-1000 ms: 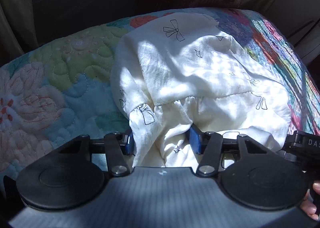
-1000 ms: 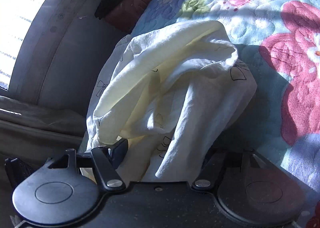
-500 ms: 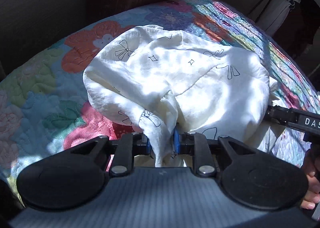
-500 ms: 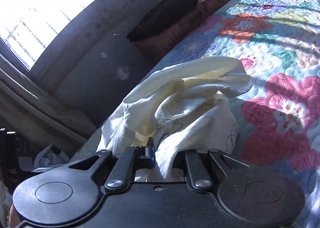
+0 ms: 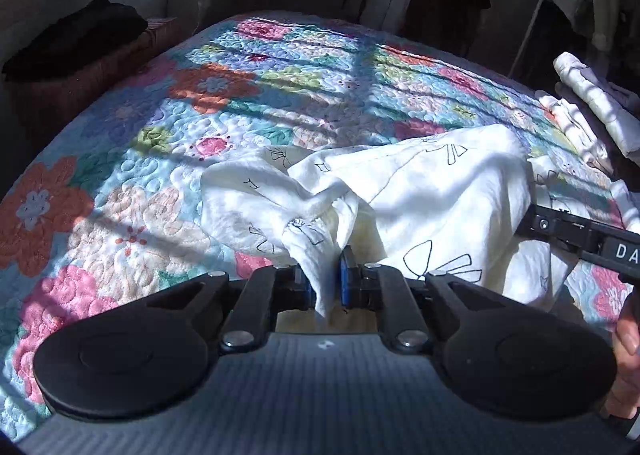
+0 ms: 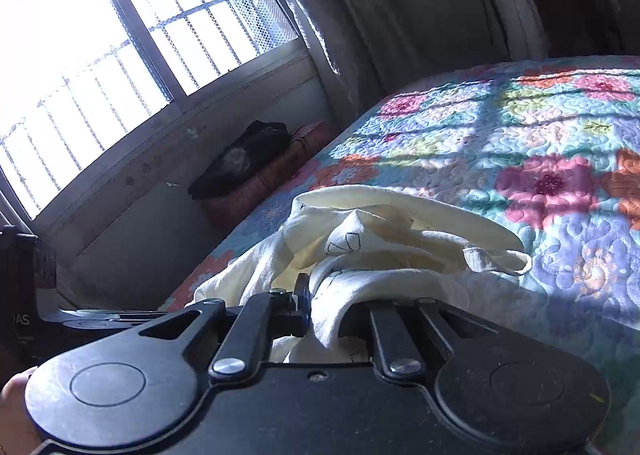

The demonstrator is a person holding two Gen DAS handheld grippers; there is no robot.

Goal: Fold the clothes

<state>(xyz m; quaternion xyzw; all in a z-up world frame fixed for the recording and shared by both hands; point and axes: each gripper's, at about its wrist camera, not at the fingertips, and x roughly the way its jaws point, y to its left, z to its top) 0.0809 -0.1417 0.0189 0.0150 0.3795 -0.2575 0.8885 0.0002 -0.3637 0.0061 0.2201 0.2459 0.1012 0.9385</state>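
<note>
A cream garment printed with black bows [image 5: 420, 191] lies bunched on the flowered quilt [image 5: 200, 103]. My left gripper [image 5: 325, 282] is shut on a fold of it near its front edge. My right gripper [image 6: 334, 313] is shut on another fold of the same garment [image 6: 400, 231], which drapes over its fingers. The right gripper's body shows at the right of the left wrist view [image 5: 576, 233], close beside the cloth.
White folded clothes [image 5: 588, 107] lie at the quilt's [image 6: 520, 127] right side. A dark bundle on a reddish box [image 6: 252, 163] stands by the wall under the window [image 6: 120, 35]. Hanging clothes and curtains stand behind the bed.
Both grippers closed on the garment, then lifted and pulled it across the quilt; both views swung to show more of the bed and the window.
</note>
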